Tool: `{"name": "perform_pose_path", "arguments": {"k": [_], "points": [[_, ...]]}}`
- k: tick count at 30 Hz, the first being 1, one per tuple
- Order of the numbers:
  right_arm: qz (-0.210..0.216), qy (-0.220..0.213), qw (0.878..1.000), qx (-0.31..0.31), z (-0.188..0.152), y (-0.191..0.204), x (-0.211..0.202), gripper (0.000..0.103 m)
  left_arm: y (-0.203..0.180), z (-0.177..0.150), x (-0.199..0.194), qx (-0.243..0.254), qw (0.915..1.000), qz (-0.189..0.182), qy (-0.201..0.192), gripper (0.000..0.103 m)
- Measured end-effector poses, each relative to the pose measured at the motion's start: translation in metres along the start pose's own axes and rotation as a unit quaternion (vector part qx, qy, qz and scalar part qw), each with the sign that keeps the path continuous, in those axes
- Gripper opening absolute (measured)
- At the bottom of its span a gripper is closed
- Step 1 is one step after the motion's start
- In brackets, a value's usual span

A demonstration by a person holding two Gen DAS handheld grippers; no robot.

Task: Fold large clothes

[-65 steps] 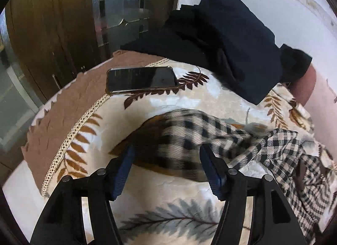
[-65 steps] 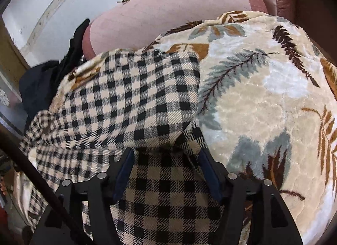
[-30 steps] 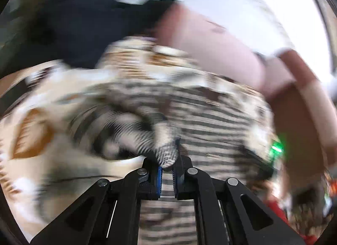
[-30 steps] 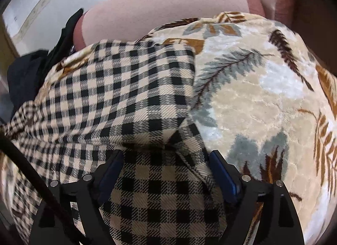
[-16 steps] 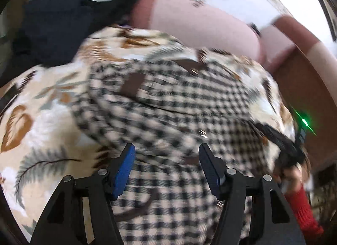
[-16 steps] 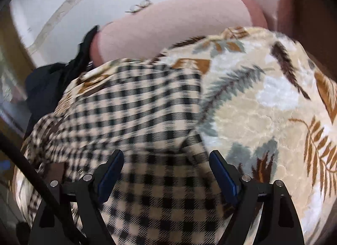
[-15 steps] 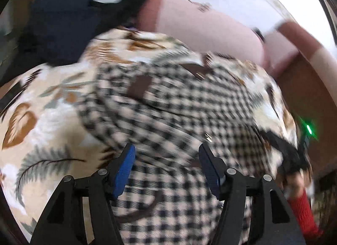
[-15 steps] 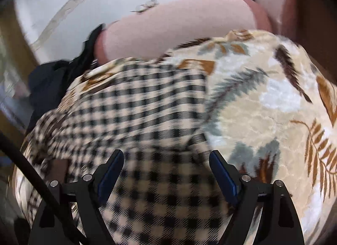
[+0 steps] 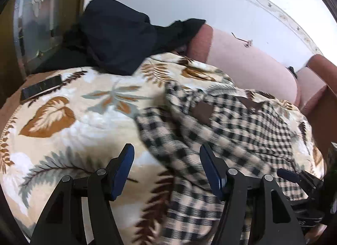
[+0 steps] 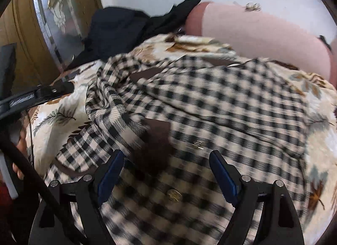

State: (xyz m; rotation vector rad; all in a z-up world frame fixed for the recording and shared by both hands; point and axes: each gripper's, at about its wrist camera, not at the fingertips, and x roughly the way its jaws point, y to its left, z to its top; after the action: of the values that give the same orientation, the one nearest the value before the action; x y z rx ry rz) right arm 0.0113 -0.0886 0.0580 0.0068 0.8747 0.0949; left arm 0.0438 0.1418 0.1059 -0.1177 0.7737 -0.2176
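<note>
While both grippers gape empty, the checked shirt lies beneath them.

We read no text, label, brand, number or sign in either view. The shirt carries a small metal tag and a round button; any marking on them is too blurred to read.

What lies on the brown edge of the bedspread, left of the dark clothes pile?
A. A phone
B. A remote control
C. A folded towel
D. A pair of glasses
A: a flat dark phone lies on the bedspread, below and left of the dark clothes.
</note>
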Motion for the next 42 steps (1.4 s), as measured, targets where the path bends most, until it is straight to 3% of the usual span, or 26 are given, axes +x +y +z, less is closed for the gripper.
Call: {"name": "perform_pose_path", "arguments": {"k": [1, 3, 4, 7, 10, 13, 17, 21, 22, 24, 26, 27, 33, 36, 42], "points": [[-0.004, 0.011, 1.0, 0.001, 0.004, 0.003, 0.011, 0.084, 0.003, 0.0, 0.0, 0.001, 1.0, 0.007, -0.005, 0.064], [0.012, 0.042, 0.999, 0.016, 0.009, 0.006, 0.029, 0.041, 0.013, 0.004, 0.003, -0.001, 0.9994, 0.032, -0.013, 0.064], [0.03, 0.063, 0.997, 0.032, 0.012, 0.006, 0.034, 0.006, 0.017, 0.005, 0.006, -0.005, 0.999, 0.042, -0.014, 0.064], [0.04, 0.029, 0.998, 0.044, 0.035, 0.008, 0.006, 0.007, 0.04, 0.01, 0.013, -0.046, 0.9976, 0.053, -0.002, 0.064], [0.054, -0.021, 0.997, 0.054, 0.065, -0.001, -0.047, 0.007, 0.062, 0.013, 0.016, -0.103, 0.9943, 0.025, 0.012, 0.064], [0.039, -0.049, 0.996, 0.066, 0.088, -0.029, -0.088, 0.007, 0.072, 0.014, 0.021, -0.142, 0.9897, 0.004, 0.022, 0.065], [-0.062, -0.001, 0.99, 0.123, 0.095, -0.096, -0.079, 0.007, 0.066, 0.014, 0.031, -0.152, 0.9874, -0.019, 0.039, 0.065], [-0.192, 0.081, 0.964, 0.166, 0.075, -0.165, -0.038, 0.01, 0.048, 0.013, 0.041, -0.131, 0.99, -0.021, 0.046, 0.065], [-0.208, 0.08, 0.959, 0.174, 0.065, -0.176, -0.041, 0.018, 0.044, 0.013, 0.043, -0.125, 0.9908, -0.019, 0.049, 0.065], [-0.208, 0.059, 0.959, 0.184, 0.058, -0.184, -0.048, 0.037, 0.04, 0.012, 0.047, -0.117, 0.9916, -0.017, 0.054, 0.065], [-0.205, 0.024, 0.961, 0.186, 0.055, -0.182, -0.061, 0.066, 0.037, 0.011, 0.051, -0.114, 0.9915, -0.019, 0.06, 0.065], [-0.203, 0.009, 0.962, 0.183, 0.054, -0.178, -0.068, 0.069, 0.037, 0.011, 0.053, -0.115, 0.9912, -0.02, 0.062, 0.065], [-0.218, -0.024, 0.963, 0.156, 0.04, -0.161, -0.079, 0.069, 0.025, 0.008, 0.055, -0.102, 0.9925, -0.022, 0.064, 0.065], [-0.194, -0.038, 0.966, 0.166, 0.026, -0.155, -0.078, 0.069, 0.019, 0.007, 0.055, -0.091, 0.9935, -0.022, 0.065, 0.065], [-0.212, -0.018, 0.964, 0.163, 0.008, -0.168, -0.038, 0.07, 0.012, 0.003, 0.058, -0.081, 0.9937, -0.027, 0.072, 0.065]]}}
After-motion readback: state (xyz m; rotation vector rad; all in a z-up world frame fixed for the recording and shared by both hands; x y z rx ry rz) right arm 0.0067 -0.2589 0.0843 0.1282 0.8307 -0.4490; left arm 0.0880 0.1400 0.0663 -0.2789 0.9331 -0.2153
